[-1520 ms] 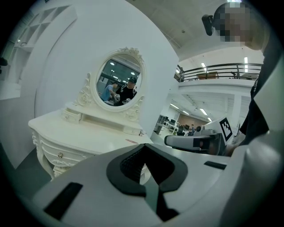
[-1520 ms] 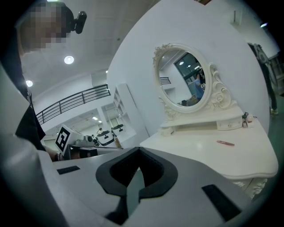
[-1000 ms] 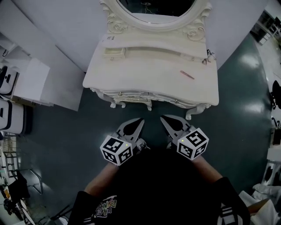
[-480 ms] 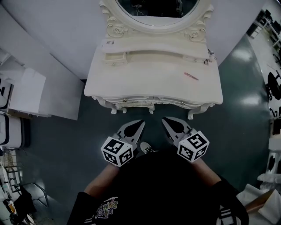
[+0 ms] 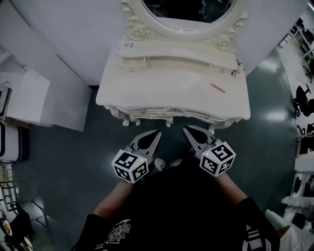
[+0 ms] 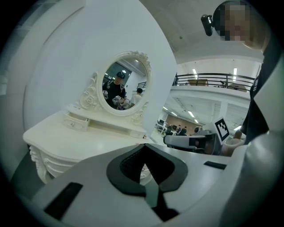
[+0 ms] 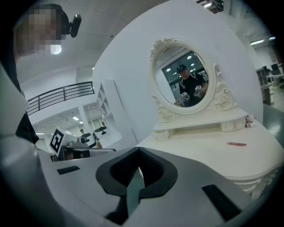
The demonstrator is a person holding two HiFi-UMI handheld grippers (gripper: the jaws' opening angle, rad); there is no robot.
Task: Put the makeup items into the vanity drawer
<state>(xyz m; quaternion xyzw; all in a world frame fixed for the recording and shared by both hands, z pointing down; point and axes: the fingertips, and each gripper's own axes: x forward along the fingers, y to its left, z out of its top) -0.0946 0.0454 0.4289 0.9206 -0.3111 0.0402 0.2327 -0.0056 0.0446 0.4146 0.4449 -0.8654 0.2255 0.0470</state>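
Facing a cream vanity [image 5: 167,93] with carved legs and an oval mirror [image 5: 189,12] rising from its back edge. Holding the left gripper [image 5: 156,133] and the right gripper [image 5: 188,130] side by side just off the vanity's front, low over the dark floor [image 5: 73,162], near the carved apron but clear of it.

Left jaws pressed together to a point, pinching nothing (seen along them, only the vanity's corner and its mirror beyond). Right jaws likewise closed tip to tip and empty, aimed up across the vanity's top.

On the vanity's surface, toward its right end and a little back from the front edge: one slim pink makeup stick [image 5: 217,87], lying flat and slanted, well apart from both grippers. Around it, bare cream top.

On the raised ledge along the vanity's back, at the left end, a small drawer box [image 5: 133,61]; at the ledge's right end, a tiny dark object [image 5: 239,63], too small to tell. Along the vanity's front apron, a row of little knobs [image 5: 138,112].

Beside the vanity's left end, against the same wall, a white cabinet [image 5: 29,95]. Below the vanity's front, between the two marker cubes, the toes of a pair of shoes [image 5: 162,163] and a black shirt [image 5: 176,211].
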